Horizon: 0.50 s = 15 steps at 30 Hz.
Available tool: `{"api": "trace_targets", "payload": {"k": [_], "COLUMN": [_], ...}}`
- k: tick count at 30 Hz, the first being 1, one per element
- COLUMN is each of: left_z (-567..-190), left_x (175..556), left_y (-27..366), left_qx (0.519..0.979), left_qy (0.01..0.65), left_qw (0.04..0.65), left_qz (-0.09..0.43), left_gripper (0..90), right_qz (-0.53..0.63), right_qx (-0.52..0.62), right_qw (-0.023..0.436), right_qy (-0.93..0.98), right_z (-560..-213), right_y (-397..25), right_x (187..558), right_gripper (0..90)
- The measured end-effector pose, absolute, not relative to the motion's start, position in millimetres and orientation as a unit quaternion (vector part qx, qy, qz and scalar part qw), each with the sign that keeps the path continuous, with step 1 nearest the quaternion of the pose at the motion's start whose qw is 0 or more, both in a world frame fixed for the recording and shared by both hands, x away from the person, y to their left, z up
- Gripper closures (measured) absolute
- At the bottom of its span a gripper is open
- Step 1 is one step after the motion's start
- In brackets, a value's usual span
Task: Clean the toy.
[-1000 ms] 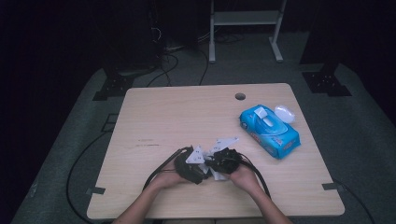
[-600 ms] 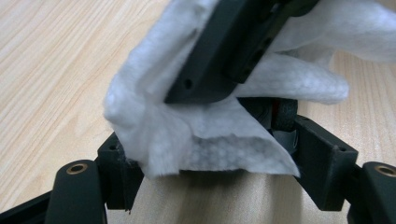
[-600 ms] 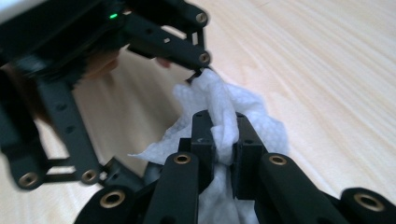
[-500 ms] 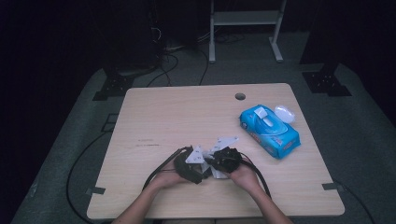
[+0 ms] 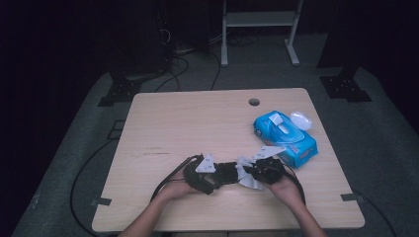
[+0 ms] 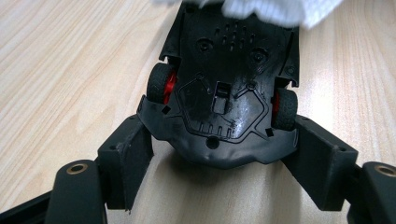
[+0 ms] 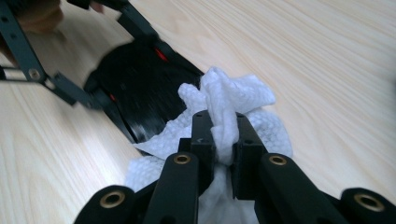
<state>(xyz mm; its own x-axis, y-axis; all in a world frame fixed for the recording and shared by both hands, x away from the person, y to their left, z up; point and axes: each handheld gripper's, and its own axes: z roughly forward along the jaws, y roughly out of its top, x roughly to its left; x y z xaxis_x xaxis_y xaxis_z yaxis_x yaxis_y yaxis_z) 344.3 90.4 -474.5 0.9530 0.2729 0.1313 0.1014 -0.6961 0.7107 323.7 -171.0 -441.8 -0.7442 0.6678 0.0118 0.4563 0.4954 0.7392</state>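
Left gripper (image 6: 219,154): jaws clamp the small black plastic toy car (image 6: 224,88), underside up, near the pale wooden table (image 5: 197,123)'s front edge | Right gripper (image 7: 219,140): pinches a crumpled white wipe (image 7: 224,107) against the car | Blue wipes packet (image 5: 285,137): right of the car.

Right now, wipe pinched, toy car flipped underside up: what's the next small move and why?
Probably drag the right hand-held gripper and its white wipe farther along the black toy car. The left hand-held gripper clamps the car's sides, the glossy underside faces up, and the wipe touches only its far end.
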Motion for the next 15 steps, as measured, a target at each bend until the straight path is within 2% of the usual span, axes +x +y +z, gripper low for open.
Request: {"api": "trace_targets", "payload": {"k": [7,15], "left_z": [-474.7,-474.7], "left_x": [344.2,344.6], "left_y": [90.4,91.9], "left_qx": [0.914,0.913], "left_qy": [0.103,0.104], "left_qw": [0.376,0.377], "left_qz": [0.114,0.115], "left_gripper": [26.4,26.4], "right_qz": [0.385,0.389], "right_qx": [0.354,0.336], "right_qw": [0.14,0.13], "right_qy": [0.841,0.848], "right_z": [-444.5,-444.6], "right_y": [-196.2,-188.6], "right_x": [315.5,312.5], "right_gripper": [81.3,81.3]}}
